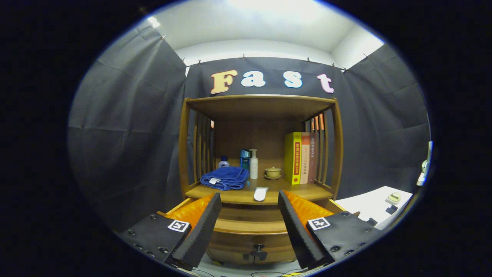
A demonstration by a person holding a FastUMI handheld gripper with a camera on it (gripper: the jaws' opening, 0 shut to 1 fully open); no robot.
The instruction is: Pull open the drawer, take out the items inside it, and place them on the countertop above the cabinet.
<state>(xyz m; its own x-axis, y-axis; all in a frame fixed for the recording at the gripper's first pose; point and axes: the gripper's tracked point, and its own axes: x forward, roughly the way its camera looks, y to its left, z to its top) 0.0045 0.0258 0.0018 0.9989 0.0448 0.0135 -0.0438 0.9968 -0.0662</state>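
Note:
A wooden cabinet stands ahead, and its drawer (250,227) is pulled out below the countertop (234,197); the drawer's dark knob (258,251) sits low between my fingers. What shows of the drawer's inside is bare wood. A small white item (260,193) lies at the countertop's front edge, just beyond my fingertips. My gripper (249,196) is open above the drawer with nothing between its fingers.
On the countertop lie a folded blue towel (225,178), several bottles (253,164), a small lidded cup (273,172) and upright books (301,157). Slatted sides and a top board enclose that shelf space. A white table (371,206) with small objects stands to the right.

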